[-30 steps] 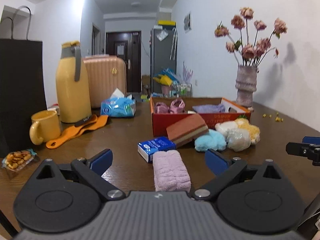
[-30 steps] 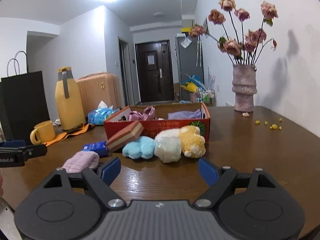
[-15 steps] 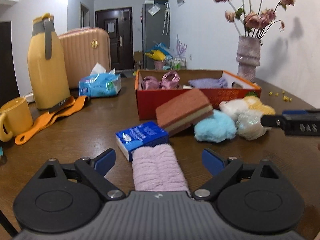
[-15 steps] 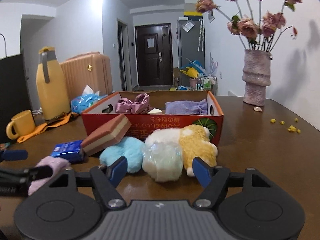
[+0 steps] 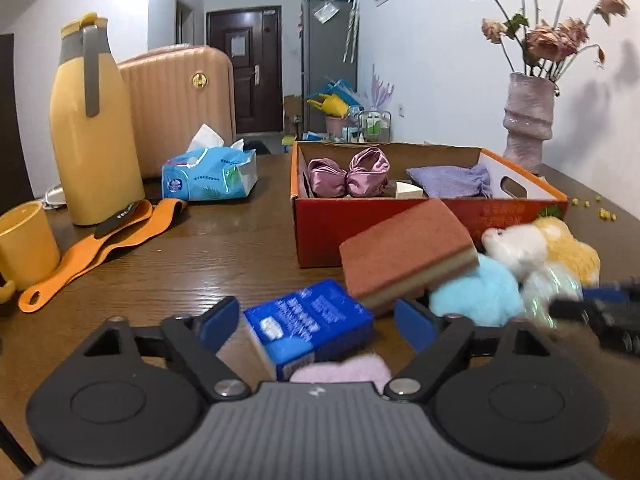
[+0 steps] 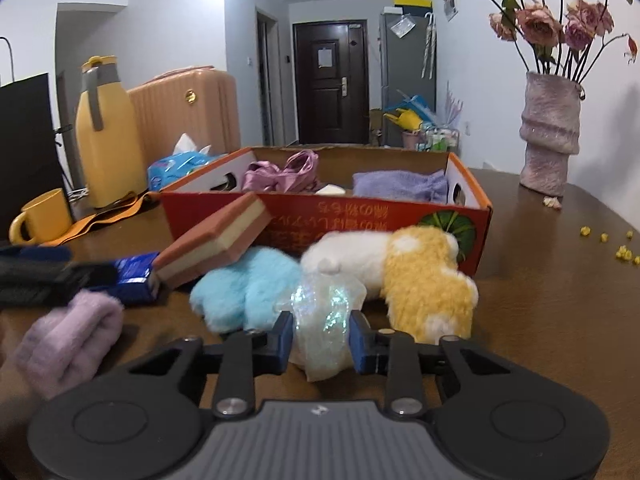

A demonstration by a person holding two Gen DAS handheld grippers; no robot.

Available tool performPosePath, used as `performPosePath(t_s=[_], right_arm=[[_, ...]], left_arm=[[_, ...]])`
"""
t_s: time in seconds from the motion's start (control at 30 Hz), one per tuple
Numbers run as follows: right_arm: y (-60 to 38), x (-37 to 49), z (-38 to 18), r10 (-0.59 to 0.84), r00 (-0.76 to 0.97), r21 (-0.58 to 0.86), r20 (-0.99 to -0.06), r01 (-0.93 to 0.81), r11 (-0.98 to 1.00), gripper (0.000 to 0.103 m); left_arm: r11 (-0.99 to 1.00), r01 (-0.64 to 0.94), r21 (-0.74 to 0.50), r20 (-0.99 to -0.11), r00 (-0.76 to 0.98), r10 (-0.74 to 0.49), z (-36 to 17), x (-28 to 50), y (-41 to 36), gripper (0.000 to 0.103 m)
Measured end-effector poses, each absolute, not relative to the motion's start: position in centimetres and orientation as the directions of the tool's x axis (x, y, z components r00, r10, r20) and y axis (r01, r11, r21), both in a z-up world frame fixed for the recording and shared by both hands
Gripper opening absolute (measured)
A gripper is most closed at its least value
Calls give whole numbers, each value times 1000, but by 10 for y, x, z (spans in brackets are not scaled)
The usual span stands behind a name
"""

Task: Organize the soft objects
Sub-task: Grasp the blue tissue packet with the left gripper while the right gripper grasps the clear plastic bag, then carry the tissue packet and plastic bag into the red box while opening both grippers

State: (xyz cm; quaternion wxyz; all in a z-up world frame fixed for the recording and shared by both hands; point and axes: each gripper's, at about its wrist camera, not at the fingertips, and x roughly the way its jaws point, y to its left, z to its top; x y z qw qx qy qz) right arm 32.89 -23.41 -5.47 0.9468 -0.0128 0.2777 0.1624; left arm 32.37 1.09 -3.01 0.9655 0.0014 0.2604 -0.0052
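Note:
My right gripper (image 6: 320, 342) is shut on an iridescent white puff (image 6: 324, 320) on the table, in front of a blue plush (image 6: 244, 292) and a white and yellow plush (image 6: 424, 280). My left gripper (image 5: 316, 322) is open, its fingers either side of a blue tissue pack (image 5: 308, 322), with a pink rolled towel (image 5: 340, 370) just under it. A brown sponge (image 5: 404, 252) leans on the red cardboard box (image 5: 320, 232), which holds a pink bow (image 5: 348, 174) and a purple cloth (image 5: 452, 178). The towel also shows in the right wrist view (image 6: 68, 340).
A yellow flask (image 5: 92, 128), yellow mug (image 5: 24, 244), orange strap (image 5: 104, 240) and tissue packet (image 5: 208, 176) stand at the left. A vase of dried roses (image 6: 550, 140) stands at the right, with yellow crumbs (image 6: 616, 244) on the table.
My right gripper moved forward and closed on the iridescent puff. My left gripper moved forward over the pink towel to the blue tissue pack.

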Motion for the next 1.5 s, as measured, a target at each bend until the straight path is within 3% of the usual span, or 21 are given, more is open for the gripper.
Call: performPosePath(t_s=[0.1, 0.23, 0.3, 0.57, 0.73, 0.87, 1.0, 1.2, 1.5], right_arm=[[-238, 318, -56, 325, 779, 99, -536, -325, 941, 23], [-235, 307, -57, 351, 769, 105, -534, -351, 930, 23], [-233, 305, -57, 354, 767, 102, -536, -357, 928, 23], [-221, 304, -57, 370, 756, 94, -540, -383, 919, 23], [-221, 300, -58, 366, 749, 93, -553, -381, 920, 23], [-221, 295, -56, 365, 749, 93, -552, -380, 920, 23], [-220, 288, -54, 369, 752, 93, -546, -383, 919, 20], [-225, 275, -45, 362, 772, 105, -522, -363, 926, 16], [-236, 234, -8, 356, 838, 86, -414, -353, 931, 16]], left_arm=[[996, 79, -35, -497, 864, -86, -28, 327, 3, 80], [998, -22, 52, -496, 867, 45, -40, 340, 8, 80], [998, -50, 45, -544, 836, 66, -46, 351, 20, 80], [995, 47, -90, -597, 797, -92, -49, 362, 36, 84], [990, 45, -134, -620, 776, -119, -51, 364, 40, 81], [992, 35, -120, -600, 794, -101, -47, 356, 41, 61], [992, 27, -124, -579, 810, -95, -43, 344, 42, 48], [993, 22, -113, -501, 862, -76, -22, 317, 42, 45], [993, 67, -100, -359, 928, -99, 30, 252, 31, 45]])
